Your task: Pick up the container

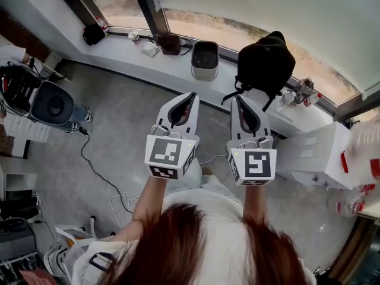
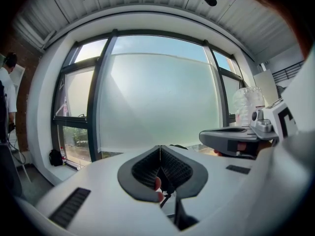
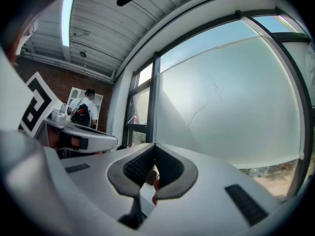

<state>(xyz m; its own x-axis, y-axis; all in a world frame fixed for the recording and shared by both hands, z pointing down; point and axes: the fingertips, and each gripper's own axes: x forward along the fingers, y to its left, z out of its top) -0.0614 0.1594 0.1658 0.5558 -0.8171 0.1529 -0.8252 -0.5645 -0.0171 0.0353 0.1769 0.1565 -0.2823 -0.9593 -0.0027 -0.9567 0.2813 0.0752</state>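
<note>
A grey open-topped container (image 1: 205,59) stands on the white window ledge (image 1: 119,49), far ahead of both grippers. My left gripper (image 1: 190,95) and right gripper (image 1: 236,98) are held up side by side at chest height, well short of the ledge. Both point toward the window. The left gripper (image 2: 160,149) has its jaws pressed together with nothing between them. The right gripper (image 3: 155,146) is shut and empty as well. Each gripper view looks at the frosted window pane and catches the other gripper at its side; neither shows the container.
A black backpack (image 1: 265,64) sits on the ledge right of the container, and a cup (image 1: 134,37) and small items lie to its left. A white cabinet (image 1: 317,153) stands at the right. A cable (image 1: 95,171) runs over the floor. A person (image 3: 88,104) stands far off.
</note>
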